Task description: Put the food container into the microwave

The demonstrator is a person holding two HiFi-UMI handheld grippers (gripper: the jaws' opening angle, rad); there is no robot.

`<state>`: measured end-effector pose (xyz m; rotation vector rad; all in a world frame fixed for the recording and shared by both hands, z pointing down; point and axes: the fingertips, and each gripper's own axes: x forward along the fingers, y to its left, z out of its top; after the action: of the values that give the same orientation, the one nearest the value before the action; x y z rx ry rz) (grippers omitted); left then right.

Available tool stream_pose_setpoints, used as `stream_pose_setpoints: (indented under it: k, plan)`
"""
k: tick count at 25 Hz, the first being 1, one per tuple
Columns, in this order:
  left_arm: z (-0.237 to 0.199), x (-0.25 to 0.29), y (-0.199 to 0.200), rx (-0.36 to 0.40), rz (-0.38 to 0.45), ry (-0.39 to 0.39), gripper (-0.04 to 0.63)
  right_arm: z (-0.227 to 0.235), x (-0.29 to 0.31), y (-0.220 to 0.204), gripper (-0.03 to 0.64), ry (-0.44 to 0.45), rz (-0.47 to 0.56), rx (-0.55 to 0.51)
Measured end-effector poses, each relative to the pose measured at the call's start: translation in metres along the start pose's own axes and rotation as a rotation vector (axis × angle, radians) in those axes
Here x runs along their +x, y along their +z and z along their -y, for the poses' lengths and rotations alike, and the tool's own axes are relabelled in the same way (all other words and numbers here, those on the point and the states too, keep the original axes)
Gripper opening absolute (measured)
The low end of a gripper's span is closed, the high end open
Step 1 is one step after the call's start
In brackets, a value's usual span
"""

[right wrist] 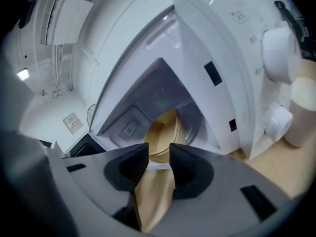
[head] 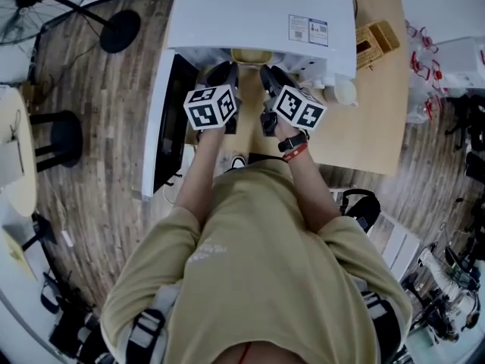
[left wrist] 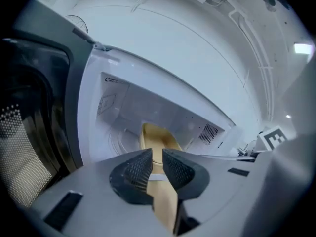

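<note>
Since both claws grip the same thing, the move turns on what lies ahead of them. The tan shallow plastic food container (head: 251, 55) sits between the left gripper (left wrist: 157, 166) and the right gripper (right wrist: 159, 163), and it reaches forward from both into the open mouth of the white box-shaped microwave (head: 250, 14). The left gripper's jaws are closed on the container's rim at its left side, with the tan edge running down between the ribbed pads. The right gripper's jaws are clamped the same way on the opposite rim. Neither hand is nearer: in the head view the two stand level, just beside each other at the cavity's front edge. The container's far part is inside the cavity and its near part is at the threshold; whether its base rests on the cavity floor I cannot tell. Its span from claw to claw seems to lie across the opening, so the way in is straight ahead and deeper. The dark glass door (head: 168, 127) stands swung wide at the left, apart from the left gripper. The next move calls for an even push with both hands before either claw lets go
</note>
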<state>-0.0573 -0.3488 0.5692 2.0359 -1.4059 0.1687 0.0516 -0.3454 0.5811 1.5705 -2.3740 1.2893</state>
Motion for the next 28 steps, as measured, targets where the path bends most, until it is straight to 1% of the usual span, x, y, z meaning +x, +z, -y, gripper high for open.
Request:
stream_pose_setpoints:
  k: [3,10,16,23,28]
  plan:
    - [0.005,-0.015,-0.006,0.018,-0.003,-0.001,0.064,-0.010,-0.014,-0.006,0.137,0.006,0.021,-0.020]
    - [0.019,-0.053,-0.026,0.057,-0.014,-0.032,0.064,-0.027,-0.050,-0.027,0.107,-0.015,0.052,-0.095]
    - [0.027,-0.088,-0.053,0.095,-0.034,-0.050,0.052,-0.035,-0.088,-0.055,0.072,-0.061,0.068,-0.187]
    - [0.035,-0.128,-0.076,0.144,-0.035,-0.073,0.041,-0.047,-0.120,-0.085,0.041,-0.102,0.078,-0.252]
    - [0.041,-0.150,-0.088,0.137,-0.029,-0.096,0.034,-0.055,-0.141,-0.096,0.032,-0.118,0.090,-0.292]
